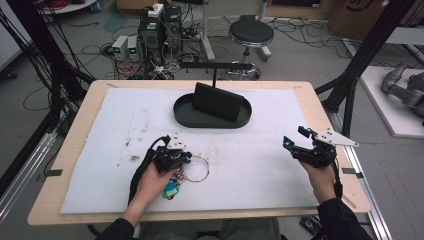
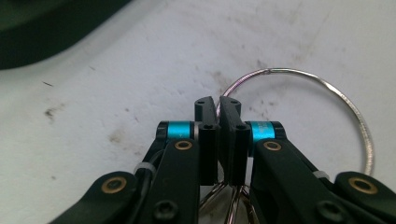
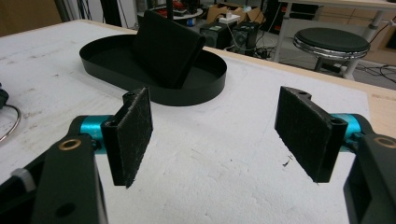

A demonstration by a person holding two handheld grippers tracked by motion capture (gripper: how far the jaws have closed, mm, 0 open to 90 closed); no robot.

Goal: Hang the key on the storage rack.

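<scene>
At a wooden surface (image 1: 82,130) covered by a stained white foam mat (image 1: 250,165), a person works with two tools. The left hand-held gripper (image 1: 186,159) sits low on the mat at the near left, its jaws pressed together on the thin silver wire of a large metal key ring (image 2: 327,93). In the left gripper view the ring's wire passes between the closed pads and loops out to the right, lying flat on the mat. In the high view a small green tag (image 1: 171,190) and other small pieces, too blurred to identify, hang off the ring just beside the person's left hand (image 1: 152,182).

The right hand-held gripper (image 1: 295,137) is held above the mat's near right side, well apart from the ring, its jaws spread wide with nothing between the black felt-like pads (image 3: 135,133).

Farther back, at the mat's centre, stands a black oval tray (image 1: 185,116) holding a black rectangular block (image 1: 217,101) that leans upright inside it.
</scene>
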